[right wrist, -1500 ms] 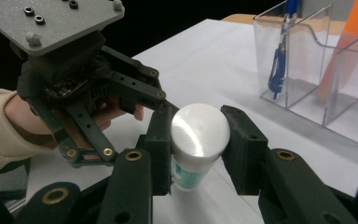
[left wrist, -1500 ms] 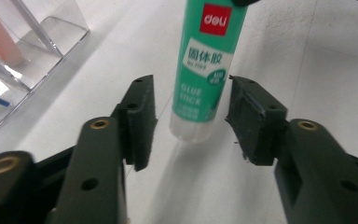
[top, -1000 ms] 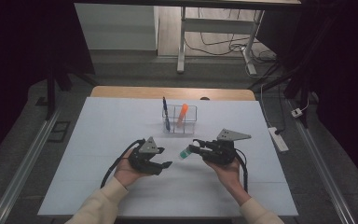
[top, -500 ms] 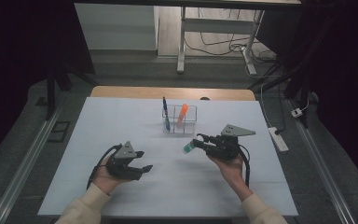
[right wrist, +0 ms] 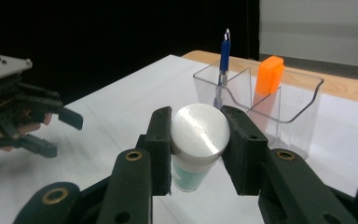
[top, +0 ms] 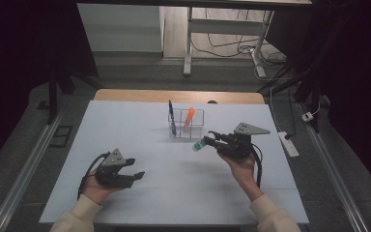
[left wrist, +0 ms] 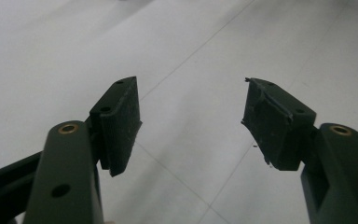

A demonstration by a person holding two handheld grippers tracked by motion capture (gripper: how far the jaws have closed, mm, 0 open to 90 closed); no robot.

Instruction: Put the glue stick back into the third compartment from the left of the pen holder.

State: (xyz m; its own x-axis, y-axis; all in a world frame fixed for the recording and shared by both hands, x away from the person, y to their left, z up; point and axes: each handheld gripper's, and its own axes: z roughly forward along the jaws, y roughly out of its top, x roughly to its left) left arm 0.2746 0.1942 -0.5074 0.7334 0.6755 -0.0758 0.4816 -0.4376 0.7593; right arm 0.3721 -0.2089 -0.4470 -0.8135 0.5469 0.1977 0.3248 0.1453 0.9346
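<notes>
**Green-and-white marker held by the right gripper short of the clear holder**

A short marker with a white body, green band and a flat silvery end is clamped between the two black jaws of the right gripper. In the right gripper view both pads are seen pressed against its sides, just under the round end. In the high view the marker is seen sticking out to the left of the jaws, lifted off the white table, right of centre.

Just beyond it, toward the far side of the table, a clear plastic holder with compartments is placed. A blue pen is stood upright in its left compartment, and an orange marker is leaned in the compartment beside it. In the right gripper view the holder is seen just behind the held marker, not touching it, with the blue pen and the orange marker rising above its rim.

The left gripper is held low over the near left part of the table, well apart from the holder. Its jaws are spread wide with nothing between them; in the left gripper view bare white tabletop is seen through the gap. It is also caught at the left edge of the right gripper view, jaws apart.
</notes>
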